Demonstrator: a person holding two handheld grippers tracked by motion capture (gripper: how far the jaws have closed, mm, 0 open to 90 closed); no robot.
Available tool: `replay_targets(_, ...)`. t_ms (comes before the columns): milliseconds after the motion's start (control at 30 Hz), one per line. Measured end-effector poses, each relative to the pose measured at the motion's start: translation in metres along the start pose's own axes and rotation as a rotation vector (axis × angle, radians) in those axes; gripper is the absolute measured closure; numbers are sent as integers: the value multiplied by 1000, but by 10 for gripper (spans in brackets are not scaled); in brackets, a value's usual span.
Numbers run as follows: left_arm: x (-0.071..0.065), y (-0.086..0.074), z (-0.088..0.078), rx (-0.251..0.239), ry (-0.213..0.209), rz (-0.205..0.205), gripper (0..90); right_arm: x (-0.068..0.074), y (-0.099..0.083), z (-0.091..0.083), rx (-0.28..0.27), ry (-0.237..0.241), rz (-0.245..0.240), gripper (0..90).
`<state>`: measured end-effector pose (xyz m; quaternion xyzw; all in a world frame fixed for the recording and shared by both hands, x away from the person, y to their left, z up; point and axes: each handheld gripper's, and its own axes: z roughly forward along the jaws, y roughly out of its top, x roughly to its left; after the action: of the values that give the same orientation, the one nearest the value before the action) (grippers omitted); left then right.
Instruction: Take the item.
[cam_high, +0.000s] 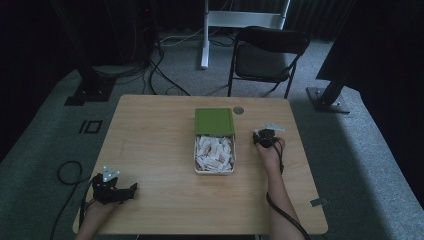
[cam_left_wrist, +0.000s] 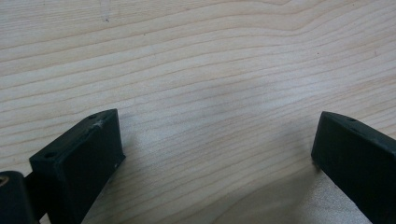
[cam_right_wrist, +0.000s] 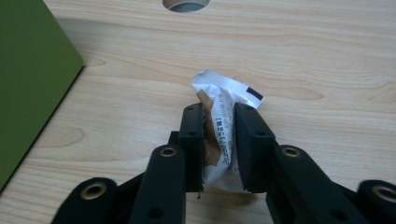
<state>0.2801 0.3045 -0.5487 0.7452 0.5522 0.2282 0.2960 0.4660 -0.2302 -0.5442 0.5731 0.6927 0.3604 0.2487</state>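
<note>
Beside the green lid (cam_right_wrist: 28, 79), right tool (cam_right_wrist: 219, 140) pinches a packet (cam_right_wrist: 223, 122); left tool (cam_left_wrist: 215, 154) gapes wide.

A white rectangular tin of paper sachets (cam_high: 214, 170) is set at the middle of the wooden table (cam_high: 150, 150). Its green hinged lid (cam_high: 214, 121) lies just behind it. A round cable hole (cam_high: 238, 110) is found just right of the lid, near the table's far edge.

The desk (cam_left_wrist: 201, 70) is pale matt wood (grain plain), the fingers (cam_right_wrist: 194, 140) matt black plastic, the packet (cam_right_wrist: 224, 121) crinkled printed paper, the lid (cam_right_wrist: 28, 74) smooth green.
</note>
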Motion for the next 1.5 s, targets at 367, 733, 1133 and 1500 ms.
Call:
replay_targets(367, 0, 0, 0, 0, 0, 0, 28, 2, 3, -16, -52, 65, 24, 438)
replay_targets(733, 0, 0, 0, 0, 0, 0, 27, 3, -11, -36, -76, 97, 2, 294)
replay_targets(1133, 0, 0, 0, 0, 0, 0, 28, -3, -47, -55, -49, 106, 20, 211)
replay_targets(1500, 0, 0, 0, -1, 0, 0, 28, -5, -68, -85, 16, 81, 22, 175)
